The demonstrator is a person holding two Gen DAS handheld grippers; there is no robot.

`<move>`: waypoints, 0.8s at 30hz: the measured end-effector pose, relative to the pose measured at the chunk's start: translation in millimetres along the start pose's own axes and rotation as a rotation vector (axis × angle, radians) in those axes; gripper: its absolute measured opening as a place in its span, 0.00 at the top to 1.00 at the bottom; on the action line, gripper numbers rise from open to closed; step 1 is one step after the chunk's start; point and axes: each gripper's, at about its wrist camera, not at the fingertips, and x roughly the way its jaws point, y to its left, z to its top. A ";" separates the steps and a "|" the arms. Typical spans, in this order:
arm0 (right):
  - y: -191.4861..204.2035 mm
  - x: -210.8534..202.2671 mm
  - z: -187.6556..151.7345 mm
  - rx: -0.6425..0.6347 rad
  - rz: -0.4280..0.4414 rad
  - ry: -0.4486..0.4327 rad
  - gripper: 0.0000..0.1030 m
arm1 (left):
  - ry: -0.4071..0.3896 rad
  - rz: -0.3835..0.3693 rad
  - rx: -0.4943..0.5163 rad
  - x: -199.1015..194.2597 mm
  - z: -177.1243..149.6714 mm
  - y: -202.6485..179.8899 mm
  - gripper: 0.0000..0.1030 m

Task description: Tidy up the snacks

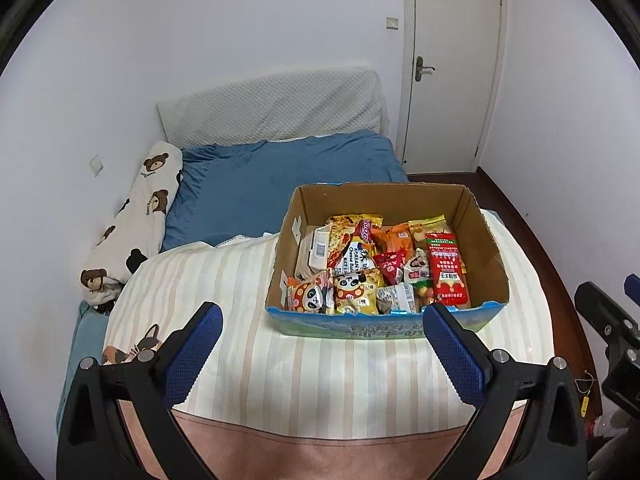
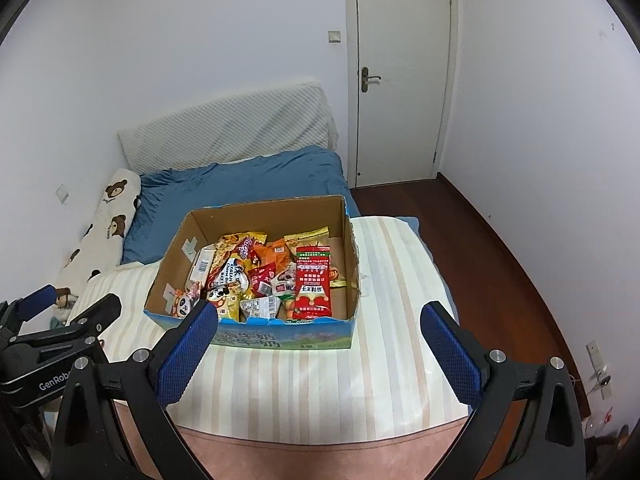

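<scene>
While both grippers hang back over the near end of the bed, the box of snacks sits ahead on the striped blanket, its packets piled w/ no order. Left gripper is spread wide, nothing between its blue pads; the box lies fwd and to its right. Right gripper is equally wide and empty, w/ the box fwd and slightly to its left, so the carton sits roughly between the two, neither clearly nearer. Tall red packet lies by the box's right wall, long axis running near-to-far, approx. in line w/ the right gripper's reach. Judging by that, the right side looks better placed for it. Panda packets crowd the near-left corner, closer to the left gripper.
</scene>
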 end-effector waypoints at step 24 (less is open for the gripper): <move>0.1 -17.0 0.0 0.012 -0.034 -0.040 0.00 | -0.042 -0.012 -0.004 -8.7 6.5 0.4 0.00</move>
